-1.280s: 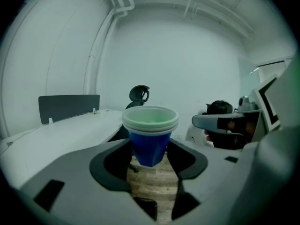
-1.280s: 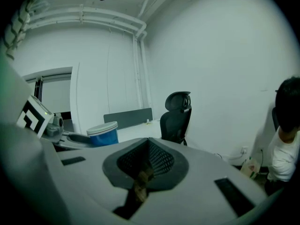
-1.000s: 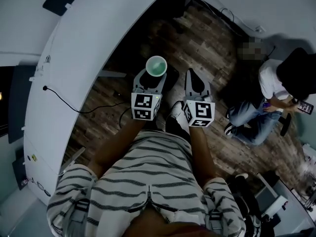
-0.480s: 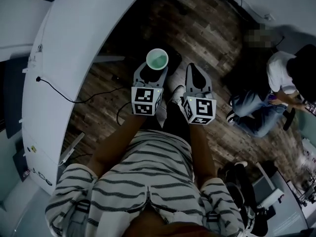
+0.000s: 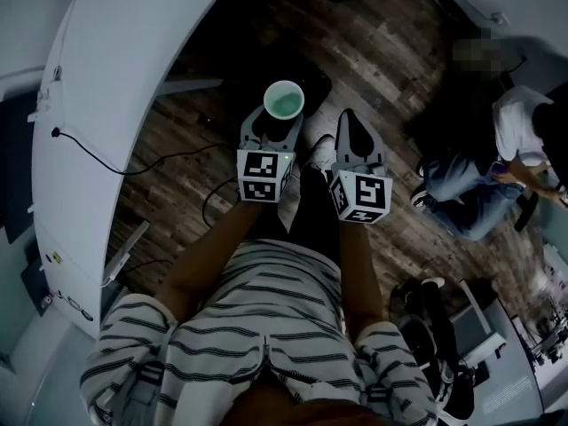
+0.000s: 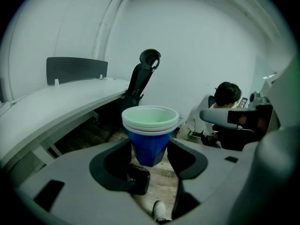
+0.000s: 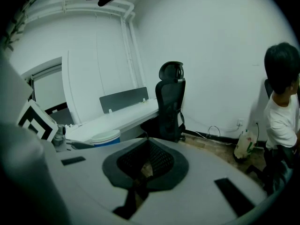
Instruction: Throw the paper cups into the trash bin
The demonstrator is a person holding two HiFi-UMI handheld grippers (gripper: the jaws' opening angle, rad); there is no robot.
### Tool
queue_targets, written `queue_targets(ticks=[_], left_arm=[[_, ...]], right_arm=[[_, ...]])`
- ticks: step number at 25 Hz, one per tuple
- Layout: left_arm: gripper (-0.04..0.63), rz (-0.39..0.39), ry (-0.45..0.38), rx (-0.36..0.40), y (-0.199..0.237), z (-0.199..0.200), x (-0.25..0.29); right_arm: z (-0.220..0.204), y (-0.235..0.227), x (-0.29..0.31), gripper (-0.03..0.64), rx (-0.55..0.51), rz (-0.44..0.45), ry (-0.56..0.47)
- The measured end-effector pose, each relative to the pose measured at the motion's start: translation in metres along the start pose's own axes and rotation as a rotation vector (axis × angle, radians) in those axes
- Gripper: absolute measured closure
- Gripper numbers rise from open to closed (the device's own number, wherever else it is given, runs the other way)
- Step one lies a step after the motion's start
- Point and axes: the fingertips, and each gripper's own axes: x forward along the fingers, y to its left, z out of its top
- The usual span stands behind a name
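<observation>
Only in left gripper view: blue-walled, stacked paper cups [image 6: 149, 142].

Shirt [image 5: 266, 318]: white, dark horizontal stripes, short sleeves. Left gripper [image 5: 280, 121], right gripper [image 5: 349, 124]: grey shells, black-lined jaws; black-and-white marker cubes [image 5: 263, 176] behind them.

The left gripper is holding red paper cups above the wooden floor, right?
Not red. The left gripper holds stacked blue paper cups with white rims above the wooden floor; the left gripper view shows the colour.
</observation>
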Motion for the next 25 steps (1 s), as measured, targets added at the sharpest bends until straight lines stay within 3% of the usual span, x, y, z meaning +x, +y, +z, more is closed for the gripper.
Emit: queue_targets(ticks=[14,25], left_arm=[[0.339,-0.001,0.097,-0.049,0.007,-0.052,0.045],[0.339,-0.028,0.165,0.002,0.01,-0.093,0.085]], right_arm=[[-0.058,-0.009,0.032,0.606,0.039,0.012,0.069],[-0.099,-0.025,0.054,0.606,0.065,-0.001,0.117]])
